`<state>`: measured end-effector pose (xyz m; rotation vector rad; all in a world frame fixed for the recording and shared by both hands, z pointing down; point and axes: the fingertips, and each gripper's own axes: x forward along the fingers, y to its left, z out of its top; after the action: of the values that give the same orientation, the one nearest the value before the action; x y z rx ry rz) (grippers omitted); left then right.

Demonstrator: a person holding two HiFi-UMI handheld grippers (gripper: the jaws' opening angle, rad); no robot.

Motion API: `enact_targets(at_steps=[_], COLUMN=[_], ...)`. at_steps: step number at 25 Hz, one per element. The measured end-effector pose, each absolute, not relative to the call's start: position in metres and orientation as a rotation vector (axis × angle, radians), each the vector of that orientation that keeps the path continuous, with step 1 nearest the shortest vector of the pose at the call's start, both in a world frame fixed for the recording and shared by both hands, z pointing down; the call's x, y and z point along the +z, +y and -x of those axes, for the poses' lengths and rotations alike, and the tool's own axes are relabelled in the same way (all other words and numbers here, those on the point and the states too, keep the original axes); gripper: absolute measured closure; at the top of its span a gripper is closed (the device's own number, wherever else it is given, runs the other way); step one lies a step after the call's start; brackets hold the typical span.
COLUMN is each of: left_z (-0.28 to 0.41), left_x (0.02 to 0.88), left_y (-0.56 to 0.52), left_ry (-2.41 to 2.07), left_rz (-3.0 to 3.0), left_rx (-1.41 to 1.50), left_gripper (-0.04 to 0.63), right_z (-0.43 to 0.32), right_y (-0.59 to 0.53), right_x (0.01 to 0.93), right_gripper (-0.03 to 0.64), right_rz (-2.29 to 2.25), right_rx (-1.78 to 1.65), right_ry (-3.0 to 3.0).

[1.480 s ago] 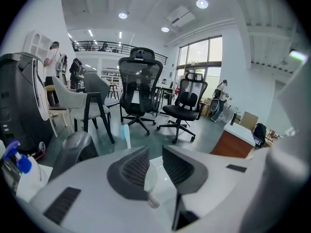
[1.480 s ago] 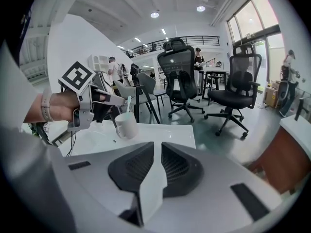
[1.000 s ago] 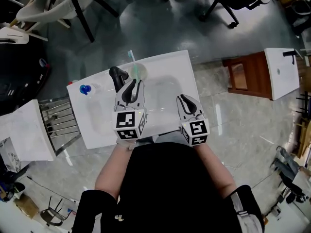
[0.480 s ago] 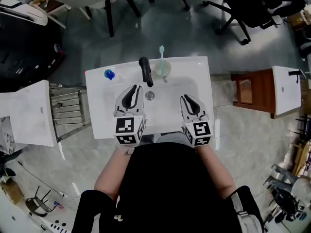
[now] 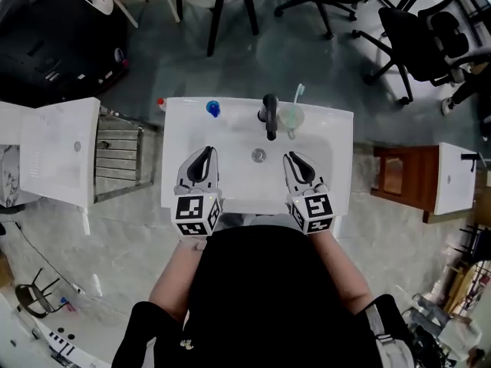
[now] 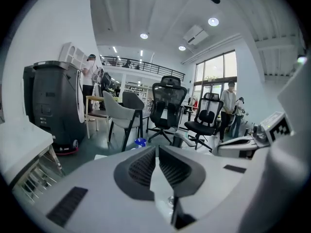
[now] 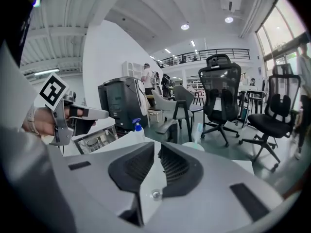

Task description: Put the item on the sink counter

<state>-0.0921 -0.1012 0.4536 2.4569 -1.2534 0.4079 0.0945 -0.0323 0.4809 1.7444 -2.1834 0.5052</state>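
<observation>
A white sink counter (image 5: 337, 129) lies square in front of me. On its back rim stand a black faucet (image 5: 269, 113), a pale cup with a toothbrush (image 5: 292, 116) and a small blue pump bottle (image 5: 213, 108). My left gripper (image 5: 203, 154) hovers over the basin's front left, jaws together and empty. My right gripper (image 5: 292, 159) hovers over the front right, also shut with nothing in it. The left gripper view looks past the left gripper (image 6: 157, 148) to the bottle (image 6: 140, 142) and faucet (image 6: 182, 139). The right gripper view has the right gripper (image 7: 156, 144) with the bottle (image 7: 136, 126) and cup (image 7: 196, 145) behind it.
A second white cabinet (image 5: 50, 156) and a metal rack (image 5: 119, 156) stand left of the sink. A brown wooden stand (image 5: 399, 176) sits to its right. Office chairs (image 5: 418, 37) and a black machine (image 5: 61, 29) fill the floor beyond.
The sink has swung from skewed at the left to centred and straight under me. Both grippers now sit side by side over the basin's front. Their jaws stay together.
</observation>
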Motion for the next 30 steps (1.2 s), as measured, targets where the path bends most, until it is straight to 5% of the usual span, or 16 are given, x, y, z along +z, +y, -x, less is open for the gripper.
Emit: enact_targets(at_steps=[30], left_z=[0.120], left_x=[0.440], left_y=[-0.077], left_ry=[-1.192], left_rz=[-2.562], left_rx=[0.330], left_gripper=[0.572], right_z=[-0.040], right_y=[-0.043], right_x=[0.459], right_gripper=[0.571], right_rz=[-1.591], right_rx=[0.429], right_ry=[-2.342])
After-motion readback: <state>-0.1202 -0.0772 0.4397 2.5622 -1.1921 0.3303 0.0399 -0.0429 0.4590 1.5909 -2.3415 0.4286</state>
